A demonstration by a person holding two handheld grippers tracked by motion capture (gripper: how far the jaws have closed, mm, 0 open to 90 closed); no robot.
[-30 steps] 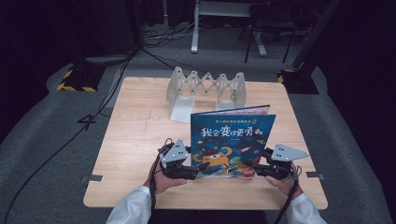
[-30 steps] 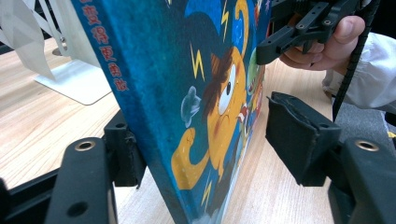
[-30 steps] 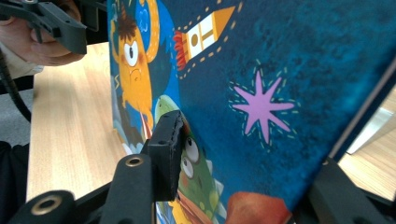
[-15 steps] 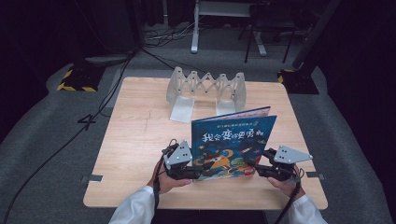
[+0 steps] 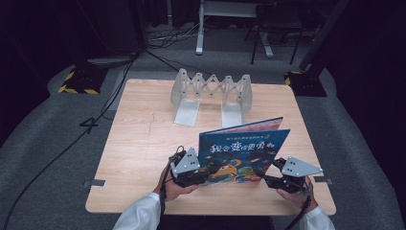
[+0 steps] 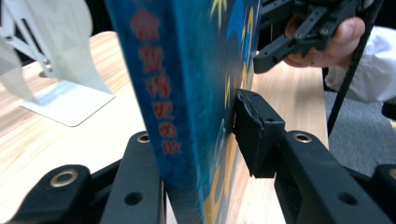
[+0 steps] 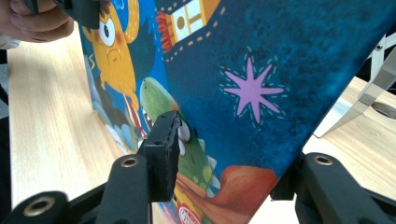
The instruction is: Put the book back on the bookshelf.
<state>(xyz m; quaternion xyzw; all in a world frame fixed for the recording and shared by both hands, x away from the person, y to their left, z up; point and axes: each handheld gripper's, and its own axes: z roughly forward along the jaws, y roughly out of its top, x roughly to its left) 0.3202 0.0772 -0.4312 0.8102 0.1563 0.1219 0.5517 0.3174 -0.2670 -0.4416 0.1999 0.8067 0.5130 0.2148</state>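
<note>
We see a blue picture book [image 5: 243, 153] held upright, tilted slightly back, over the near part of the wooden table [image 5: 139, 143], its front cover facing the person. The left gripper [image 5: 207, 173] clamps the book's lower left corner; in the left gripper view the spine [image 6: 161, 93] sits between the two black jaws, one pad [image 6: 254, 130] pressed to the cover. The right gripper [image 5: 264, 176] clamps the lower right corner; in the right gripper view its jaws close on the cover edge, one pad [image 7: 163, 149] over the printed artwork. We note a grey accordion-style book stand [image 5: 210, 93] well behind the book, near the table's far edge. Each gripper is held in one hand [image 5: 174, 189], white sleeves [image 5: 139, 218] entering from below
</note>
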